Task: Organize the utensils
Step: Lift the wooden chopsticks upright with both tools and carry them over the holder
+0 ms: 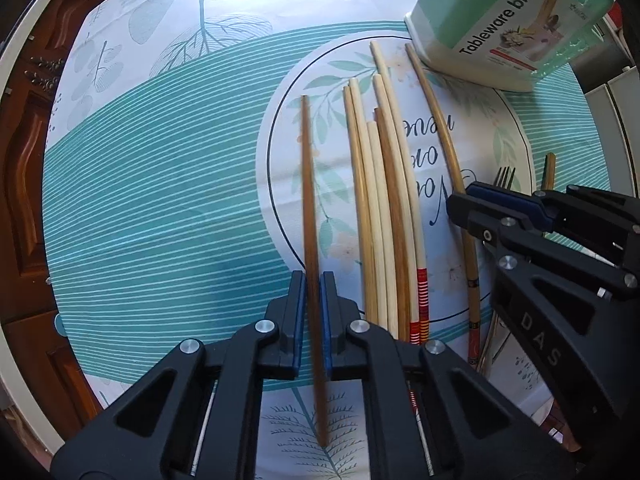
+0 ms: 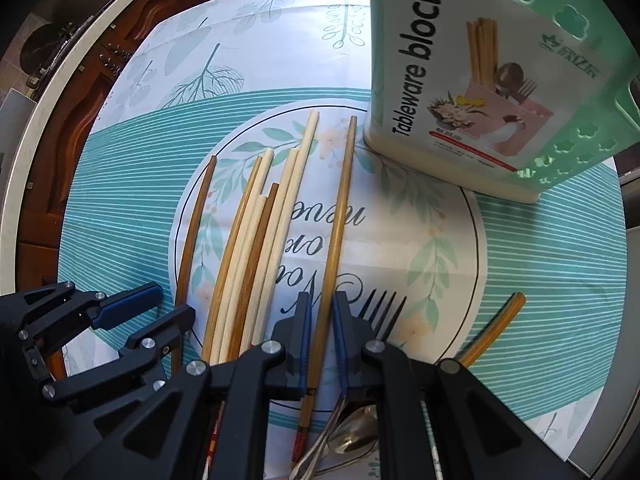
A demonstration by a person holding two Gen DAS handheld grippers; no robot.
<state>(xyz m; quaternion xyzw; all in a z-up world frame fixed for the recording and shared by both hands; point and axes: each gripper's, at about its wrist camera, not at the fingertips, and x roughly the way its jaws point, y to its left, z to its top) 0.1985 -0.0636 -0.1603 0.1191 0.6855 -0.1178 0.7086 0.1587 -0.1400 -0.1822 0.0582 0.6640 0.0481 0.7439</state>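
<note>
My left gripper (image 1: 312, 300) points down at the table and is shut on a dark brown chopstick (image 1: 308, 184), apart to the left of the pile. It also shows in the right wrist view, left gripper (image 2: 172, 302) on the dark chopstick (image 2: 196, 216). My right gripper (image 2: 320, 320) is shut on a golden-brown chopstick (image 2: 340, 200) with a patterned end, right of the pile; the right gripper (image 1: 460, 200) grips it mid-length. Several pale and brown chopsticks (image 1: 380, 200) lie bundled between the two. The green utensil holder (image 2: 480, 80) labelled "Tableware block" stands at the far right.
A black-tined fork (image 2: 380, 308) and a metal spoon (image 2: 356, 436) lie just under my right gripper. One more chopstick (image 2: 496, 328) lies alone at the right. A leaf-printed tablecloth (image 1: 160, 200) covers the round table; its rim (image 1: 24, 40) curves along the left.
</note>
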